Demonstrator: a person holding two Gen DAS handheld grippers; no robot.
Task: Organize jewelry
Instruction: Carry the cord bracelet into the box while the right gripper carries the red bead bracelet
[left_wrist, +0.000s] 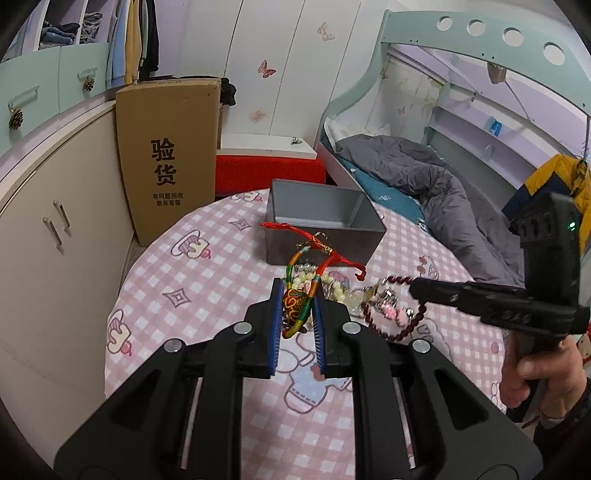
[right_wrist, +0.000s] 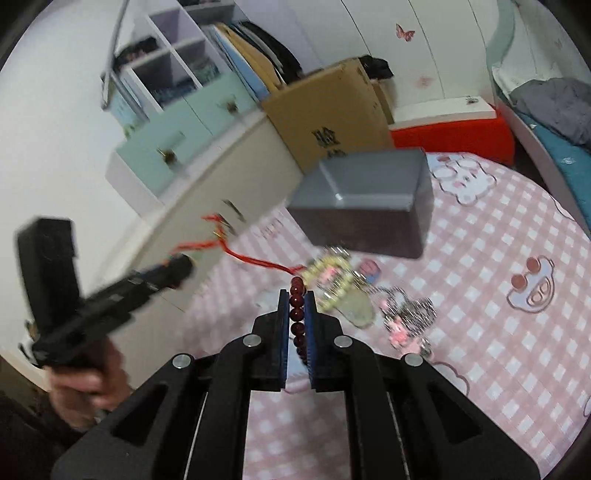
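A: What does the left gripper (left_wrist: 297, 295) hold?
B: It is clamped on the red, green and gold woven cord bracelet (left_wrist: 295, 306), lifted above the pink checked tablecloth (left_wrist: 207, 273).
A: And on the right?
B: The right gripper (right_wrist: 297, 299) pinches the dark red bead strand (right_wrist: 297, 314), near the open grey rectangular box (left_wrist: 325, 218) and the pile of pale beads (left_wrist: 332, 288).

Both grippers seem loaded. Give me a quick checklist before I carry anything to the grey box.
1. Left gripper shut on woven pendant: ok.
2. Right gripper shut on dark bead bracelet: ok.
3. Grey box open, nothing seen inside: ok.
4. Red cord clear of the pile: cannot tell.
5. Bracelet free of pink charm: cannot tell.
6. Right view sharp: not ok, blurred.
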